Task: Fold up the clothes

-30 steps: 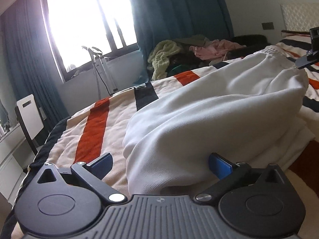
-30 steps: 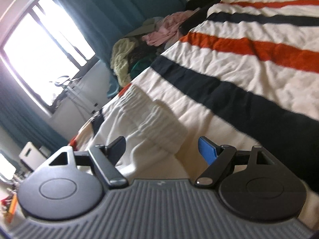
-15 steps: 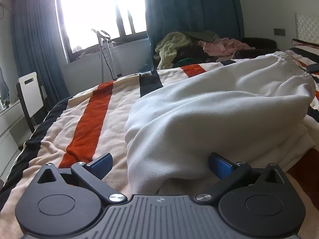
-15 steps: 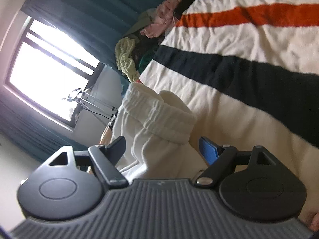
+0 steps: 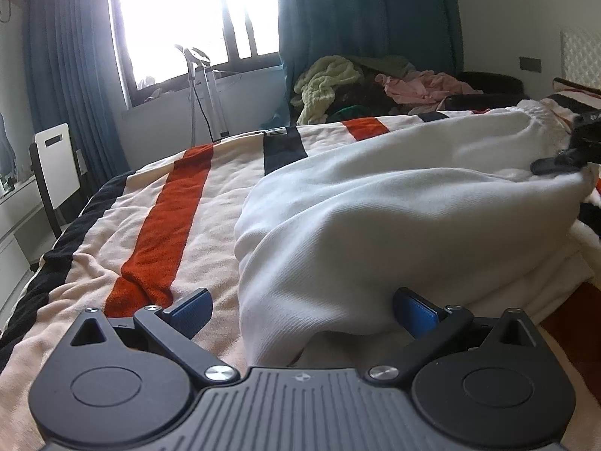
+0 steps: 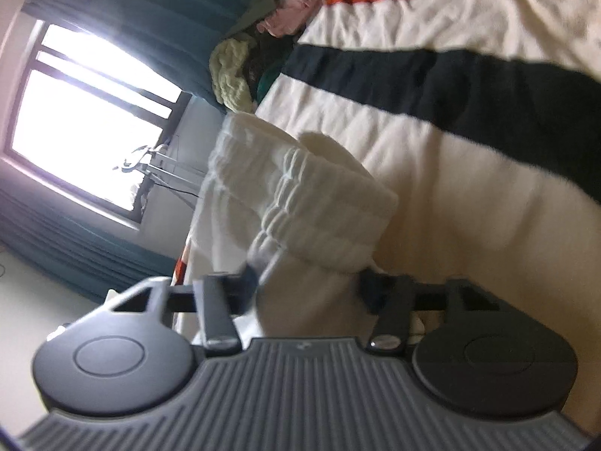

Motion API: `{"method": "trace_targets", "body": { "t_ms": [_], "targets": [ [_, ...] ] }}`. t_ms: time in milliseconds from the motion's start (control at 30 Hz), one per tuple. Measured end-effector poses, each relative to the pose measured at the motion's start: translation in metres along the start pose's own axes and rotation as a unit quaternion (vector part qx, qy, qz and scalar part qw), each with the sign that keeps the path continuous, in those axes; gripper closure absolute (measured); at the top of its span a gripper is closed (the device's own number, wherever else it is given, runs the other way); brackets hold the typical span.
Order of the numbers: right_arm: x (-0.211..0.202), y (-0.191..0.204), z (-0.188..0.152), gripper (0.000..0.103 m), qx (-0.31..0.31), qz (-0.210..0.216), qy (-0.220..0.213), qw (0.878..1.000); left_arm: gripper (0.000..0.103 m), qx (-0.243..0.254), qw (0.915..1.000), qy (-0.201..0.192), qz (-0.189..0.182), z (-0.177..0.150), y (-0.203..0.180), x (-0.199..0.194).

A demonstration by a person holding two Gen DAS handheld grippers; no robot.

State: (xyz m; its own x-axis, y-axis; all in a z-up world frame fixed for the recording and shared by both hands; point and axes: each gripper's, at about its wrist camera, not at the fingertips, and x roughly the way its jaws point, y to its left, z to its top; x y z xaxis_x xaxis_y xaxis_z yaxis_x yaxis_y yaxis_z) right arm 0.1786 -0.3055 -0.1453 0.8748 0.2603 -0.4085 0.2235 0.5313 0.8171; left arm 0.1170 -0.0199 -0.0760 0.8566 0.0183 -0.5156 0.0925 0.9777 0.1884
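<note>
A white garment (image 5: 394, 218) with a ribbed elastic waistband (image 6: 300, 195) lies bunched on the striped bed. My left gripper (image 5: 302, 308) is open, its blue pads on either side of a fold of the garment's near end. My right gripper (image 6: 310, 293) is rolled sideways and blurred, its jaws partly closed around white cloth just below the waistband; it also shows at the far right of the left wrist view (image 5: 571, 150), at the garment's far end.
The striped blanket (image 5: 161, 225), cream with orange and black bands, covers the bed. A heap of clothes (image 5: 375, 82) lies beyond the bed by teal curtains. A white chair (image 5: 56, 165) stands at left, a floor stand (image 5: 204, 86) under the window.
My right gripper has rolled further sideways, pushed onto the waistband end, and its jaws have narrowed around the cloth. My left gripper has turned slightly and stays open at the near fold.
</note>
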Motion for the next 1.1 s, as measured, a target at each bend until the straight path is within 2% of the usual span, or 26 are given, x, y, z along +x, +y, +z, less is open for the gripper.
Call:
{"method": "trace_targets", "body": {
  "t_ms": [67, 133, 200, 233, 300, 333, 433, 500, 567, 633, 767, 867, 1000, 1100],
  "targets": [
    [-0.010, 0.012, -0.002, 0.069, -0.041, 0.011, -0.029, 0.999, 0.000, -0.007, 1.0000, 0.002, 0.001, 0.000, 0.002, 0.000],
    [-0.014, 0.015, -0.005, 0.069, -0.057, 0.013, -0.048, 0.997, 0.000, -0.015, 0.9999, 0.004, 0.003, -0.001, 0.005, 0.000],
    [-0.009, 0.003, -0.005, 0.067, -0.027, -0.004, -0.038, 0.999, 0.000, -0.024, 0.9997, 0.007, 0.004, -0.001, 0.008, 0.000],
    [-0.006, -0.007, -0.005, 0.062, -0.003, -0.014, -0.027, 1.000, 0.000, -0.034, 0.9994, 0.011, 0.004, -0.001, 0.011, 0.001],
    [0.000, -0.028, -0.005, 0.043, 0.053, -0.025, -0.009, 0.998, 0.000, -0.056, 0.9983, 0.018, 0.003, -0.001, 0.018, 0.002],
    [0.002, -0.035, -0.005, 0.028, 0.073, -0.028, -0.005, 0.997, 0.000, -0.064, 0.9978, 0.020, 0.003, -0.001, 0.021, 0.002],
    [0.005, -0.039, -0.007, 0.022, 0.090, -0.022, 0.006, 0.996, 0.000, -0.089, 0.9958, 0.020, 0.008, 0.000, 0.028, 0.001],
    [0.009, -0.036, -0.008, 0.018, 0.094, -0.001, 0.025, 0.995, 0.000, -0.110, 0.9936, 0.022, 0.011, 0.000, 0.035, 0.001],
    [0.011, -0.030, -0.009, 0.010, 0.082, 0.019, 0.039, 0.996, 0.000, -0.131, 0.9910, 0.025, 0.014, -0.001, 0.042, 0.001],
    [0.012, -0.023, -0.010, 0.009, 0.063, 0.015, 0.044, 0.997, 0.000, -0.150, 0.9881, 0.028, 0.017, -0.001, 0.048, 0.001],
    [0.021, -0.020, -0.013, 0.012, 0.035, -0.017, 0.061, 0.997, 0.000, -0.192, 0.9806, 0.037, 0.011, -0.003, 0.062, 0.003],
    [0.024, -0.018, -0.015, 0.009, 0.030, -0.012, 0.063, 0.997, 0.000, -0.219, 0.9747, 0.047, 0.002, -0.005, 0.069, 0.006],
    [0.026, -0.007, -0.018, 0.008, 0.005, 0.042, 0.087, 0.995, 0.000, -0.233, 0.9710, 0.051, 0.007, -0.007, 0.074, 0.007],
    [0.019, -0.004, -0.018, 0.008, 0.018, 0.084, 0.077, 0.993, 0.000, -0.257, 0.9647, 0.059, 0.000, -0.009, 0.079, 0.009]
  ]
}}
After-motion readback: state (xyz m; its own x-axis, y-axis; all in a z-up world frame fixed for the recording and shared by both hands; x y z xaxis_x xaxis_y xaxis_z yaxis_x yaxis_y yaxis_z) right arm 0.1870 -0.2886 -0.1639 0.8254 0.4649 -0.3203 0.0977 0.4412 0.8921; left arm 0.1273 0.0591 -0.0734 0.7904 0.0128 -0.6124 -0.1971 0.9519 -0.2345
